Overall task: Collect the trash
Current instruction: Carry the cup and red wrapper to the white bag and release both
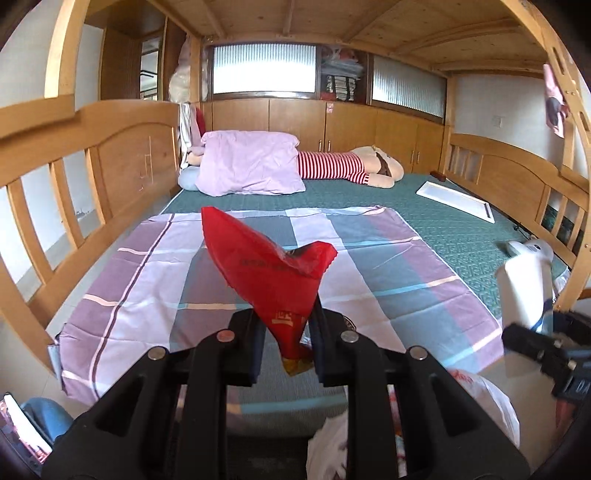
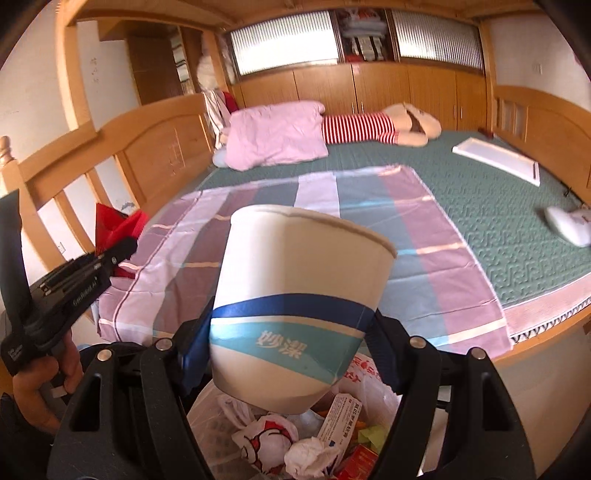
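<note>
This is a bedroom in a home: a wide wooden bed frame (image 1: 122, 155) with slatted rails encloses a green quilted mattress (image 1: 443, 221), with a checked sheet (image 1: 258, 266) spread over its near half. At twelve o'clock lie a pink pillow (image 1: 251, 162) and a soft toy in red-and-white stripes (image 1: 332, 166), backed by wooden cupboards (image 1: 351, 125) under frosted sliding panels (image 1: 264, 68). A wooden upper bunk (image 1: 332, 26) spans overhead, and a shelf of folded clothes (image 1: 340, 79) sits near one o'clock.
</note>
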Action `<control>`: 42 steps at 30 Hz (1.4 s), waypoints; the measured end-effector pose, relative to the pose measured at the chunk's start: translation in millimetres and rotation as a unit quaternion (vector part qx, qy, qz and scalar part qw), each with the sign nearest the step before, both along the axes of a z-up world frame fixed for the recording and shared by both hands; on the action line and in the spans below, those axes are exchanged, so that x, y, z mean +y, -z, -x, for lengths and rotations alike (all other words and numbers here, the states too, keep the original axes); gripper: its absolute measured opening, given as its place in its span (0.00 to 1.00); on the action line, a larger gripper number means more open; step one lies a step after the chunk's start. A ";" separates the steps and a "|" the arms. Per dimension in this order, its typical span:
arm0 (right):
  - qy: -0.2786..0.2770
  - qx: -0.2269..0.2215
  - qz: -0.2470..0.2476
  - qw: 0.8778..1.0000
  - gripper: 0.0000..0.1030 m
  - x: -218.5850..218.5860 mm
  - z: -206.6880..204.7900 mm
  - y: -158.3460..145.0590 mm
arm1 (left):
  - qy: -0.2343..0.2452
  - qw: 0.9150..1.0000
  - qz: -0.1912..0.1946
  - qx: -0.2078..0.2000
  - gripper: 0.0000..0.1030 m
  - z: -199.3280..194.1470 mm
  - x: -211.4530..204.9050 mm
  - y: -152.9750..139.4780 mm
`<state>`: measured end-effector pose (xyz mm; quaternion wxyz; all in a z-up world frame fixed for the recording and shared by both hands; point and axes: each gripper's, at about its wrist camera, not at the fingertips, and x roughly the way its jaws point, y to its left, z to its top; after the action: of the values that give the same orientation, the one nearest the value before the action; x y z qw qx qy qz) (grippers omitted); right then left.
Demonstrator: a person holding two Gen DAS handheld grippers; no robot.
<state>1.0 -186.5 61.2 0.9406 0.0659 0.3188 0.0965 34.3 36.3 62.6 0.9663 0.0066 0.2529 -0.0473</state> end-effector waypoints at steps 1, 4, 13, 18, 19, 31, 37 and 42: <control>0.000 -0.008 0.001 1.000 0.70 -1.0 7.9 -5.9 | 0.001 1.000 -0.001 -0.003 0.21 8.0 -1.2 -3.3; -0.001 -0.026 0.001 1.000 0.70 -3.9 26.9 -18.6 | 0.005 1.000 -0.005 -0.014 0.21 29.1 -4.1 -10.5; -0.039 -0.066 -0.008 0.997 0.70 -2.0 69.8 -32.8 | 0.025 0.999 -0.014 -0.021 0.21 66.7 -14.2 -16.9; -0.035 -0.004 0.000 0.999 0.73 0.5 59.8 -0.9 | 0.041 0.999 -0.010 -0.007 0.21 68.3 -22.9 -8.8; -0.030 0.014 0.001 0.999 0.73 -0.6 55.9 8.8 | 0.046 0.999 -0.010 -0.002 0.21 67.5 -25.6 -6.1; 0.092 -0.025 -0.024 0.995 0.91 -51.4 71.8 -3.3 | 0.128 0.986 -0.002 0.102 0.23 60.5 -63.8 49.7; 0.122 -0.058 -0.031 0.990 0.93 -68.1 83.4 -13.3 | 0.177 0.973 -0.001 0.146 0.34 60.8 -83.5 74.7; 0.137 -0.062 -0.047 0.987 0.96 -76.5 84.6 -10.5 | 0.173 0.975 0.004 0.142 0.60 62.4 -81.7 76.1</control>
<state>-83.6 -263.0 71.8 0.9587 0.1473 0.2428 -0.0145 -28.1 -45.5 -13.6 0.8977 0.0396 0.3823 -0.2154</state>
